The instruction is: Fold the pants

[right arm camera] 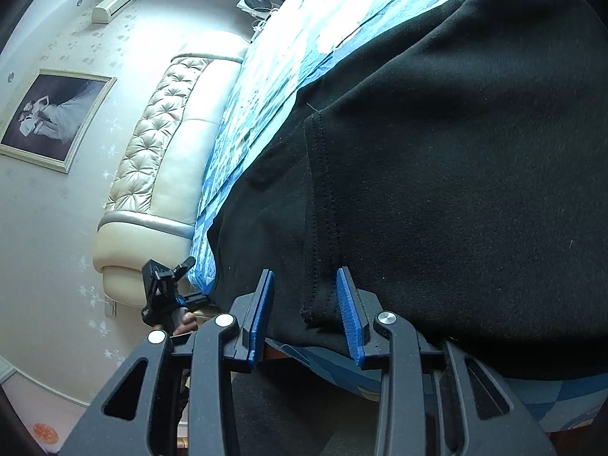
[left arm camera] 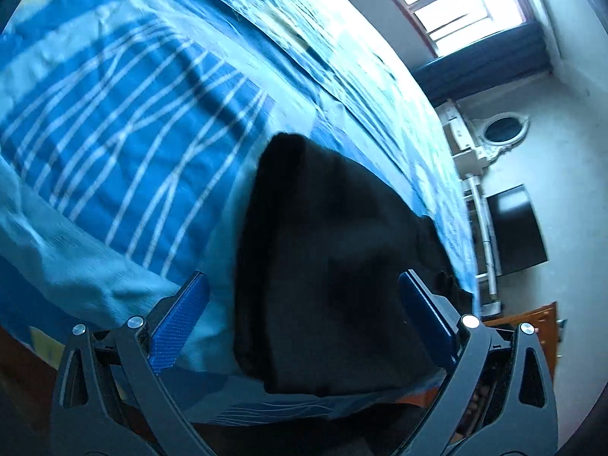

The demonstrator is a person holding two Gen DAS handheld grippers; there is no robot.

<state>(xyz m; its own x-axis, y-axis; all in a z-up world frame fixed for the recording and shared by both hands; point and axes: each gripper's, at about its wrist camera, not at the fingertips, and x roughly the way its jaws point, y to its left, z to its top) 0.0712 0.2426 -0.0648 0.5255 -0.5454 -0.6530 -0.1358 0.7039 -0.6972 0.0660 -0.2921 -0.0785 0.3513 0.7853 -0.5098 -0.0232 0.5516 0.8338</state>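
Note:
Black pants lie folded in a compact stack on the blue patterned bedspread near the bed's edge. My left gripper is wide open above the near end of the stack, with blue pads on either side and nothing held. In the right wrist view the pants fill the frame, with a stitched hem near the fingers. My right gripper is open around that hem edge, its jaws standing apart. The other gripper shows small at the bed's edge.
A cream tufted headboard stands at the bed's end, with a framed picture on the wall. A window, a white dresser with an oval mirror and a dark screen lie beyond the bed.

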